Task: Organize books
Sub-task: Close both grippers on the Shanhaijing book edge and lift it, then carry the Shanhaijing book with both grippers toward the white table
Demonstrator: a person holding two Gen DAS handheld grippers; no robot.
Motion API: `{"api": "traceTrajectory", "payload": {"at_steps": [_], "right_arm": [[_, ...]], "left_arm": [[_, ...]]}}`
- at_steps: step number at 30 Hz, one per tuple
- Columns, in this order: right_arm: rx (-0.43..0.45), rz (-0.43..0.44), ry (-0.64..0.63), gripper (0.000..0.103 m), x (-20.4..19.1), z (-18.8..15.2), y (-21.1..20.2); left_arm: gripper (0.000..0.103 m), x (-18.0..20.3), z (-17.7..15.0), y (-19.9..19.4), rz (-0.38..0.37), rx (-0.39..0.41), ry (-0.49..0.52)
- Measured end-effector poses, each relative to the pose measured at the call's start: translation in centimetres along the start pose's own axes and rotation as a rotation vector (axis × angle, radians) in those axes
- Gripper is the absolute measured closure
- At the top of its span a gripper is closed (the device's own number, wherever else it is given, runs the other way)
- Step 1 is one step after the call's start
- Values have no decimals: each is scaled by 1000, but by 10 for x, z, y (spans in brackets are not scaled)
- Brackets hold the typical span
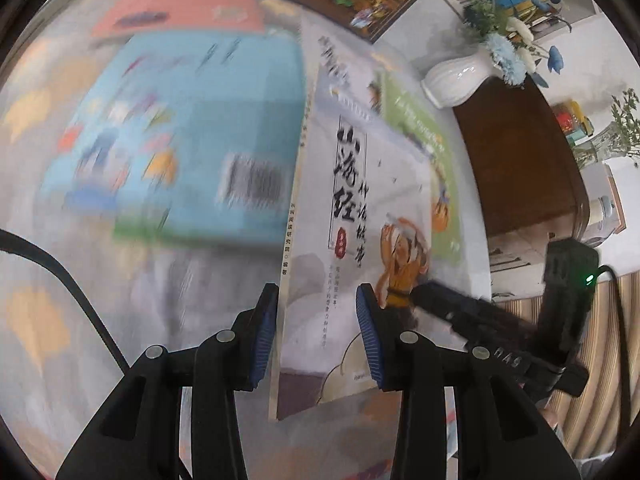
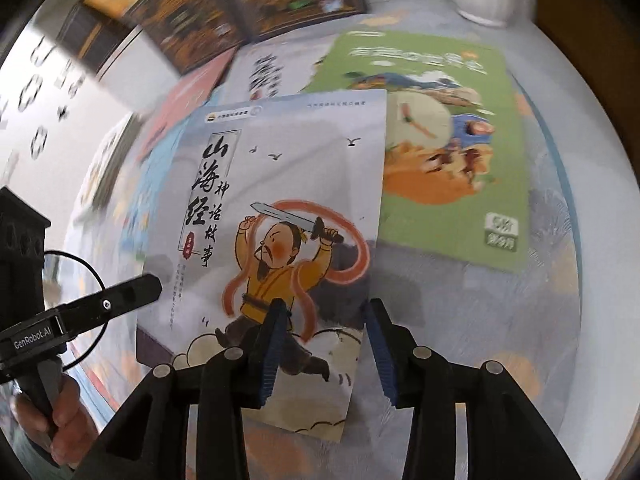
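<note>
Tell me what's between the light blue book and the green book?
The grey swordsman picture book, between the light blue book and the green book, in the left wrist view.

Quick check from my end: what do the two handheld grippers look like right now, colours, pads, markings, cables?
Both are black plastic with angular arms and round silver pivot pins. The left gripper and right gripper carry ribbed blue pads. The left one's body reads GenRobot.AI in white; a thin black cable loops beside it. The right one's body shows a green light.
</note>
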State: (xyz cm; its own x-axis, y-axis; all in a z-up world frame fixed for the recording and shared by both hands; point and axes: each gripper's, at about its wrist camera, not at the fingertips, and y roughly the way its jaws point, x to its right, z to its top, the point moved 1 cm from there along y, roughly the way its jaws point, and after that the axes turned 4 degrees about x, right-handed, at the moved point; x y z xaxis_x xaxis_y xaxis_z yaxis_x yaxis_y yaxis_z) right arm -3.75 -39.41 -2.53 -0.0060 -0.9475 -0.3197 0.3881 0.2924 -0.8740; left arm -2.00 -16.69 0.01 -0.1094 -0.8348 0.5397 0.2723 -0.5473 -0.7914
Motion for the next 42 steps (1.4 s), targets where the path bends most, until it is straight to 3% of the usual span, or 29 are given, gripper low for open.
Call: {"api": "traceTrajectory", "payload": {"at_steps": [4, 7, 11, 20, 22, 25, 27, 31, 36, 39, 42], "right_arm": [[-37, 52, 56, 63, 6, -17, -2], [-29, 27, 58, 64, 11, -37, -8], [31, -6, 79, 83, 11, -54, -18], [48, 32, 98, 84, 2, -70, -17], [48, 35, 107, 84, 3, -72, -17], [38, 92, 168, 84, 19, -74, -18], [32, 130, 207, 84, 26, -77, -19], [30, 137, 214, 84, 28, -78, -19], [32, 135, 204, 84, 27, -79, -19], [4, 171, 234, 84, 33, -76, -19], [-61, 263, 307, 81, 48, -74, -19]], "left_arm": [[68, -14, -23, -8, 45, 27, -30], [68, -24, -39, -13, 33, 37, -79], [66, -27, -50, -12, 17, 67, -97], [65, -17, -55, -12, 38, 128, -88], [65, -15, -55, -19, -7, 134, -104], [65, -10, -55, -42, -195, 171, -169], [65, -2, -53, -52, -266, 185, -172], [70, 3, -53, -34, -145, 178, -103], [80, -11, -57, 2, -114, 118, -172], [83, -11, -56, 8, -190, 98, -238], [83, -13, -51, 4, -301, 84, -313]]}}
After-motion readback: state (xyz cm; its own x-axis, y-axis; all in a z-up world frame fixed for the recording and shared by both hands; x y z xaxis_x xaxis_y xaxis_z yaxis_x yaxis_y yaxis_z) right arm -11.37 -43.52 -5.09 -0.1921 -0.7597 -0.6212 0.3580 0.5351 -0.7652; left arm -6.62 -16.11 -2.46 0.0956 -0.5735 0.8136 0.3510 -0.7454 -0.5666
